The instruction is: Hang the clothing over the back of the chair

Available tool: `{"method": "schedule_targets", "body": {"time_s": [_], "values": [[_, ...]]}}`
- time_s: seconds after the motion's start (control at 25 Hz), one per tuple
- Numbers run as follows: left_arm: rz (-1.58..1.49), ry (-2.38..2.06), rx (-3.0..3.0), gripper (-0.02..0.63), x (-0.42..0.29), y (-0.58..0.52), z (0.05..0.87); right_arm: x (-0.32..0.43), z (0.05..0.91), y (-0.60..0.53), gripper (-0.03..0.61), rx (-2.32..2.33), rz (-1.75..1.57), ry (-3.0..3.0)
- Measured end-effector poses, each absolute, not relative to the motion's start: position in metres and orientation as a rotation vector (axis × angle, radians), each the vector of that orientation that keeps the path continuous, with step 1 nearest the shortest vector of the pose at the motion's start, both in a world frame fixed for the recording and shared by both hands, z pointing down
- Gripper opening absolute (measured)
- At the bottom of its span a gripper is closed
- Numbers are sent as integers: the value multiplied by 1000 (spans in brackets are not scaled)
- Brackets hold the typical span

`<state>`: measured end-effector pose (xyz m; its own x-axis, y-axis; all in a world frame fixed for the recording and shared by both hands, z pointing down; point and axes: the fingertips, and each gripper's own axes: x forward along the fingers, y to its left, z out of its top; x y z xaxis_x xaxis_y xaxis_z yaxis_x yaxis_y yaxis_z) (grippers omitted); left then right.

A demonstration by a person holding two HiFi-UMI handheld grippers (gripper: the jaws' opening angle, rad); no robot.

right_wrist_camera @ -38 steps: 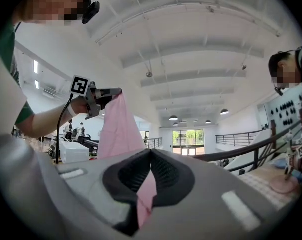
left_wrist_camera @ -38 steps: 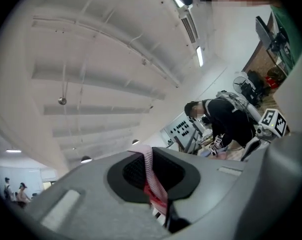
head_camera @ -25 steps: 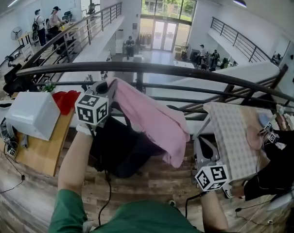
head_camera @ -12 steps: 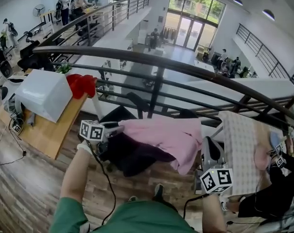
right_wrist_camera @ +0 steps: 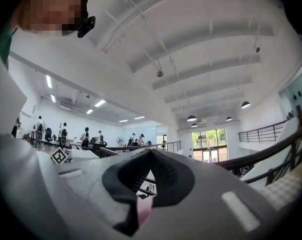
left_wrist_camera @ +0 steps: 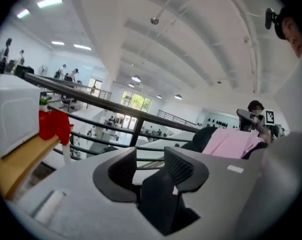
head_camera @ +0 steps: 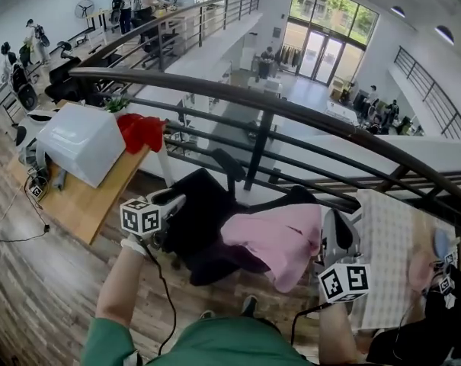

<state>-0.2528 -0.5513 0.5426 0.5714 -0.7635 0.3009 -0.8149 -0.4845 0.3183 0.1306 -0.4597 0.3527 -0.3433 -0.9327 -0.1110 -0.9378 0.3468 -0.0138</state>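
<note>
Pink cloth garment (head_camera: 280,239) lies draped over the back of the black office chair (head_camera: 203,216), your right gripper (head_camera: 331,223) clamped on its right edge, left gripper (head_camera: 171,200) gaping empty; pulling away unreleased would probably drag it off.

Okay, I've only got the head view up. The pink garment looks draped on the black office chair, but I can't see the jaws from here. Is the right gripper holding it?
Observer: Yes. In the right gripper view, the right gripper has its jaws closed together with a strip of the pink garment pinched between them.
Operator: And the left one?
Observer: The left gripper has its jaws apart, and only the dark metal railing shows through the gap. From there the garment lies off to the side on the black office chair.
</note>
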Motion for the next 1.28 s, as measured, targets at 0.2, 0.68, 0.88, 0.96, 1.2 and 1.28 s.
{"method": "schedule_targets", "body": {"time_s": [0.2, 0.68, 0.88, 0.96, 1.2, 1.28], "values": [[-6, -1444, 2469, 115, -223, -553, 449, 125, 335, -479, 3, -1642, 94, 2531], [-85, -1611, 2762, 48, -135, -503, 352, 126, 329, -485, 3, -1589, 117, 2547], [-52, -1561, 2764, 46, -129, -496, 369, 119, 336, -472, 3, -1602, 137, 2566], [-44, -1538, 2771, 46, -128, -494, 373, 116, 333, -464, 3, -1585, 165, 2559], [-19, -1460, 2828, 46, -114, -477, 377, 113, 330, -427, 3, -1619, 267, 2547], [-13, -1434, 2857, 46, -111, -469, 375, 112, 331, -415, 3, -1642, 272, 2540]]}}
